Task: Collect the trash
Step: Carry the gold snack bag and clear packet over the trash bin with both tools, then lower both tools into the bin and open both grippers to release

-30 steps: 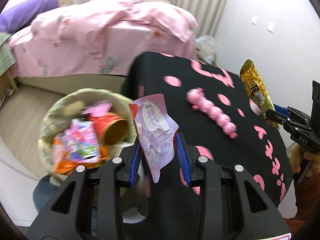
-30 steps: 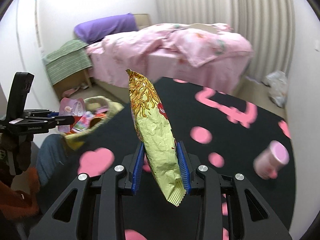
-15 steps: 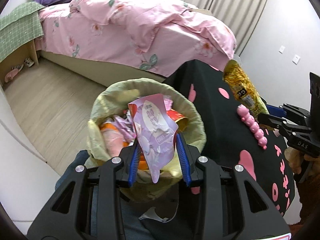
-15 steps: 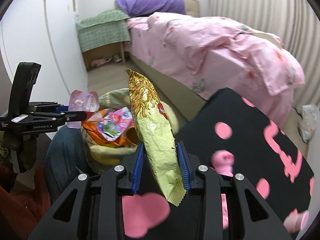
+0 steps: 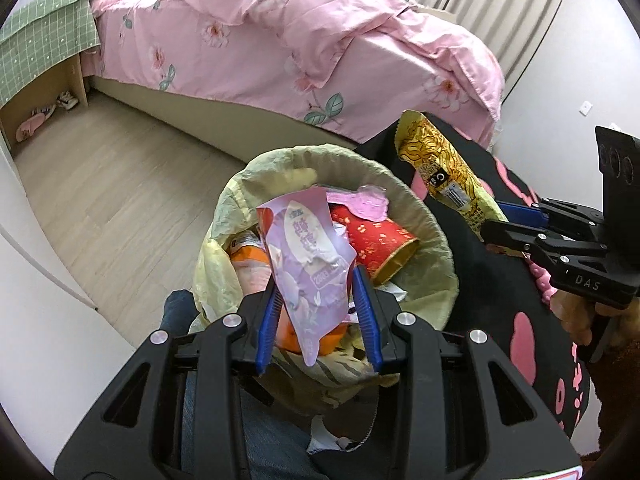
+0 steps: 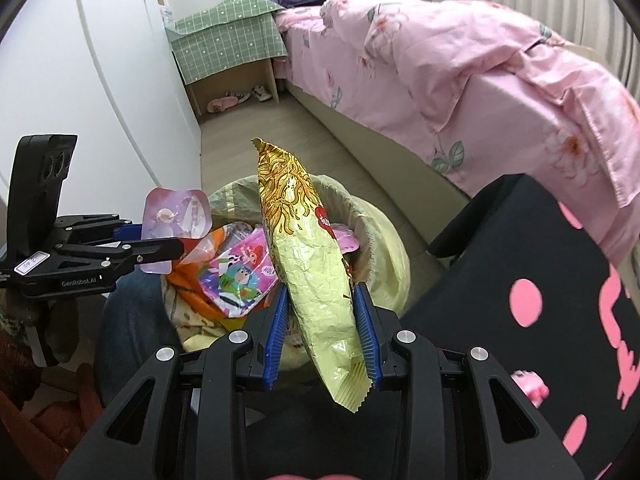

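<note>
Both hands have swung away from the black table with pink spots (image 6: 532,240) and now hang over the bin (image 5: 436,240), which a second ago sat off to the left of the left camera's view and low at the left of the right one. From where I stand, the left gripper (image 5: 318,300) is clamped on a purple pouch (image 5: 308,264), held right above the bin's mouth. The right gripper (image 6: 320,320) is pinching a gold and pale green snack bag (image 6: 308,264) by its lower part, the bag standing upright with its top over the far rim of the bin.

I'd say this round is nearly done: both pieces are carried over and only need letting go. Neither has dropped yet.

The bin is lined with a yellowish bag (image 6: 384,240) and is already close to full. Inside I can see a red paper cup (image 5: 376,240) lying on its side, an orange wrapper (image 5: 248,256), a pink torn lid (image 5: 364,204) and a bright cartoon-printed packet (image 6: 236,276). With the pile so high, new pieces may sit on top rather than sink in.

Over on the table a pink toy-like thing (image 6: 530,388) remains at the near right edge; whether it counts as trash I can't tell.
</note>
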